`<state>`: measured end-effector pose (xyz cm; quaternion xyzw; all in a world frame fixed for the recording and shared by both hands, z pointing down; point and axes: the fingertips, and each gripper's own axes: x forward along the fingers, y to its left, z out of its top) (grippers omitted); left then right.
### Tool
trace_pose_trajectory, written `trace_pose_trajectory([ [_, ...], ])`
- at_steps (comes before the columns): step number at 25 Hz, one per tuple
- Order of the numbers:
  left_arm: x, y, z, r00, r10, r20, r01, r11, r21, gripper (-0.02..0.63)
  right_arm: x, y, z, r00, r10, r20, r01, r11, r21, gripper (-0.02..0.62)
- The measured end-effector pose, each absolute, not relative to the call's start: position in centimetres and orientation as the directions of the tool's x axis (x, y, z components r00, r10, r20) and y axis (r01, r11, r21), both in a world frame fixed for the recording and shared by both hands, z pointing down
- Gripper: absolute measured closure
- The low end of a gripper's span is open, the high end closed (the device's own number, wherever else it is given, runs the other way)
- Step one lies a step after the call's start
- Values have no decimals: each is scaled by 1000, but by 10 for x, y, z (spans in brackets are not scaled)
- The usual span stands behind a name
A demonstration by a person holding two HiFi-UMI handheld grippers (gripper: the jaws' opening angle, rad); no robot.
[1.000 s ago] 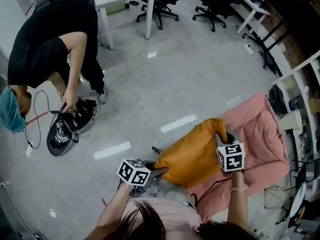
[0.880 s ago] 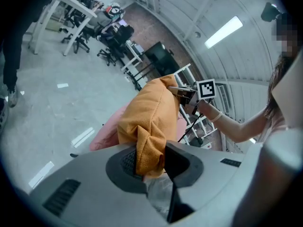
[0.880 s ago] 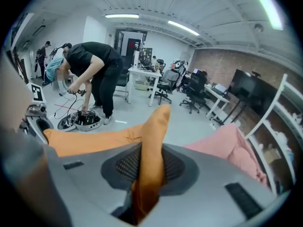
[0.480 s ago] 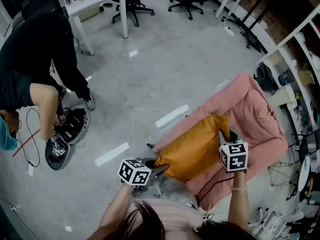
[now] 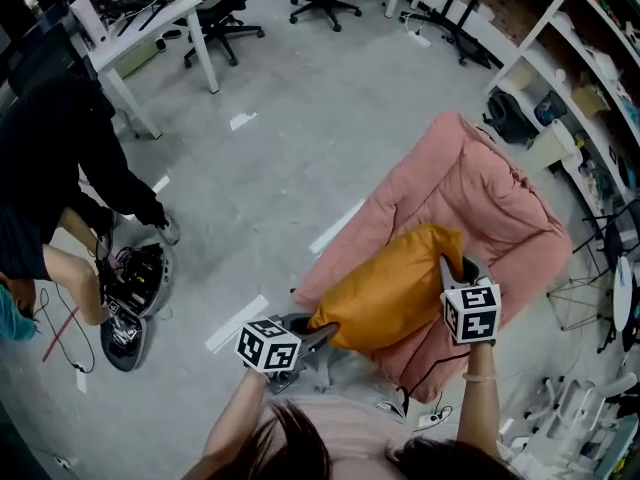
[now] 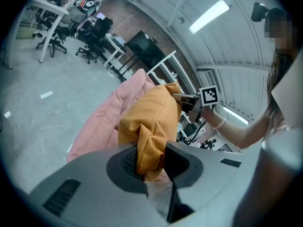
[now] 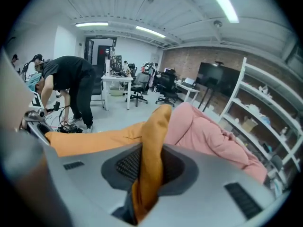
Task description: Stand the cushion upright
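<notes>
**Left tongs [image 5: 322, 334] and right tongs [image 5: 450, 266] clamping the orange cushion [image 5: 390, 293] by opposite corners**

Both tongs are standing narrow, each pinching a fold of orange cloth. In the left gripper view the pads are squeezing a bunched corner of the cushion [image 6: 150, 126]. In the right gripper view a thin edge of the cushion [image 7: 150, 145] is running up between the pads.

The person's left forearm [image 5: 232, 420] is reaching up from the bottom of the head view and leaning to the right. Its marker cube [image 5: 268, 346] is sitting just behind the cushion's near left corner. The right forearm [image 5: 478, 408] is rising almost straight up the picture, a bracelet showing at the wrist. Its marker cube [image 5: 471, 311] is sitting beside the cushion's right end, with the tongs pointing onward to the far right corner.

The cushion is stretching between the two grips, lying slantwise over the near edge of a pink floor lounger [image 5: 470, 183]. Whether it is resting on the lounger, I cannot tell. Across the grey floor [image 5: 290, 118], well apart, a person in black [image 5: 60, 168] is bending over some equipment [image 5: 135, 288].
</notes>
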<state>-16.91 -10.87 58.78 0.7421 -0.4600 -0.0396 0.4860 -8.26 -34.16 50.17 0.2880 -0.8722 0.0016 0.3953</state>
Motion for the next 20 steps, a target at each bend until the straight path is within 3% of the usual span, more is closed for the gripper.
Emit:
trace_pose_trajectory([
  [20,-127,-164,541,590,-712,381,-682,-187,707,543,22,-362,465,-497,-628,598,-683,708,176,514],
])
